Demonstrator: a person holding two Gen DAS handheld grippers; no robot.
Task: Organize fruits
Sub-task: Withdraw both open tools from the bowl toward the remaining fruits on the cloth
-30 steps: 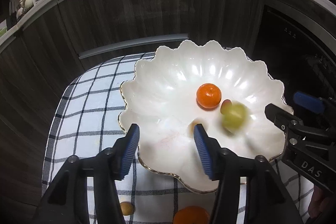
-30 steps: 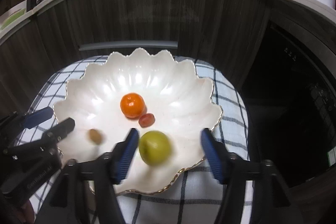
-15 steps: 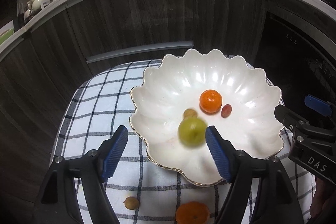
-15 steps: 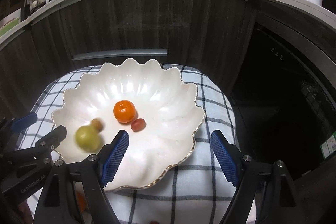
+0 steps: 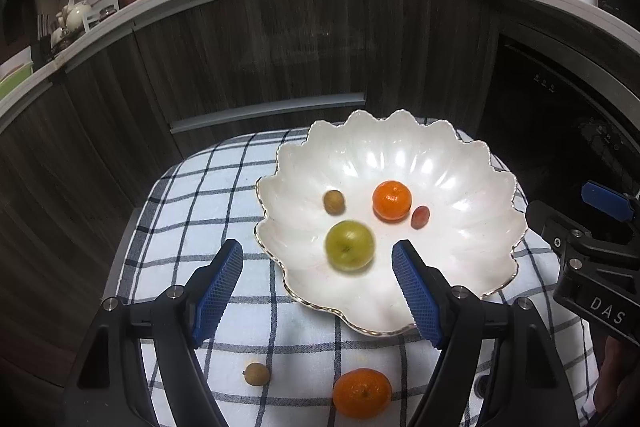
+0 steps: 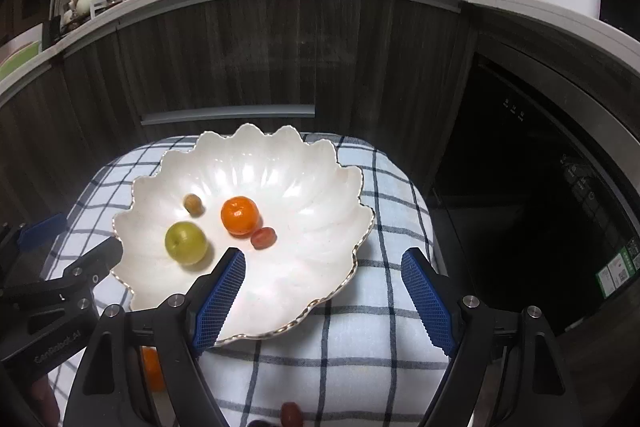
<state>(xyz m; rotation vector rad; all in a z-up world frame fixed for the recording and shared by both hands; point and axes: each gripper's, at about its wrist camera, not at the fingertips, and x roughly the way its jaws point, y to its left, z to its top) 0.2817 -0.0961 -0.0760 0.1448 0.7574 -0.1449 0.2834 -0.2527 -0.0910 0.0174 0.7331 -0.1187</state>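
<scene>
White and scalloped with a thin gold rim, the fruit bowl (image 5: 472, 163) sits on a blue-checked cloth (image 5: 208, 203) ahead of both grippers. Left gripper (image 5: 318, 289) has its blue pads spread wide with nothing between them, having just been opening; the green apple (image 5: 349, 245) lies in the bowl just beyond its tips, slightly blurred. Farther ahead of it rest a small brown longan (image 5: 333, 202), a mandarin (image 5: 392, 199) and, touching the mandarin's right side, a small red fruit (image 5: 420, 217). Below its fingers, on the cloth outside the bowl, lie another longan (image 5: 256, 373) and a second mandarin (image 5: 362, 393). Right gripper (image 6: 323, 297) is likewise wide and empty after just opening, over the bowl's near right rim, with the apple ahead to its left and a red fruit (image 6: 290, 413) on the cloth beneath it
</scene>
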